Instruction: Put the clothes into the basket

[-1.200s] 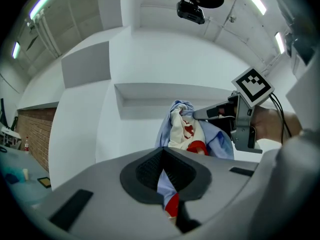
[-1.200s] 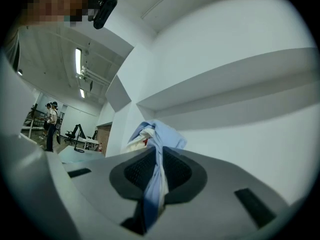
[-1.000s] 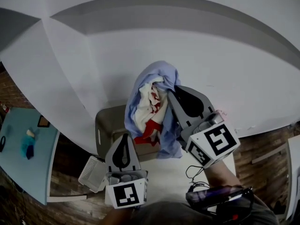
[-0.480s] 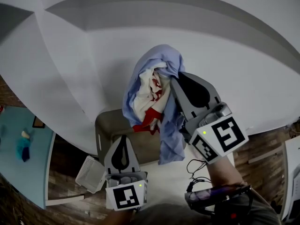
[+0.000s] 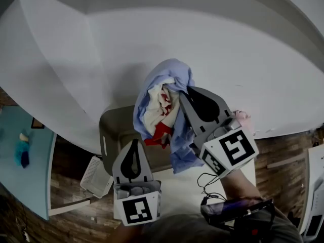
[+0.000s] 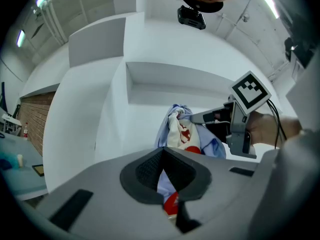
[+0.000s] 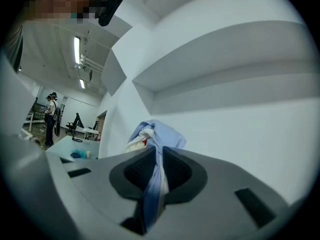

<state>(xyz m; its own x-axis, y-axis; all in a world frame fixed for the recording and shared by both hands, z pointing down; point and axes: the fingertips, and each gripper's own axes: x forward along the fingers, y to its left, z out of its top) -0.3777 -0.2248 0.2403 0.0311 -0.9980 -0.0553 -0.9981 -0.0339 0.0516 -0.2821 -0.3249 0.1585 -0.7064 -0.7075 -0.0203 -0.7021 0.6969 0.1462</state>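
clothes: one bunched bundle [image 5: 161, 105], light blue cloth wrapped round white cloth with red patches; it hangs free above the right half of the basket [image 5: 107, 131], its lowest blue fold reaching the basket's near right corner.
right arm pose: the forearm comes in from the near right of the basket; the right gripper [image 5: 188, 91] is held high and tilted up and away, its marker cube turned to the head camera.
right gripper state: jaws clamped on a twisted strip of the blue cloth, which runs between the pads while the rest of the bundle droops from the tips.
left arm pose: the left gripper [image 5: 133, 144] sits lower, at the basket's near rim, pointing across it.
left gripper state: jaws together, nothing pinched; the bundle's lower end shows just beyond the tips.
basket: grey-brown, open-topped, a handle slot in its left wall; the white table [image 5: 238, 49] lies beyond it.
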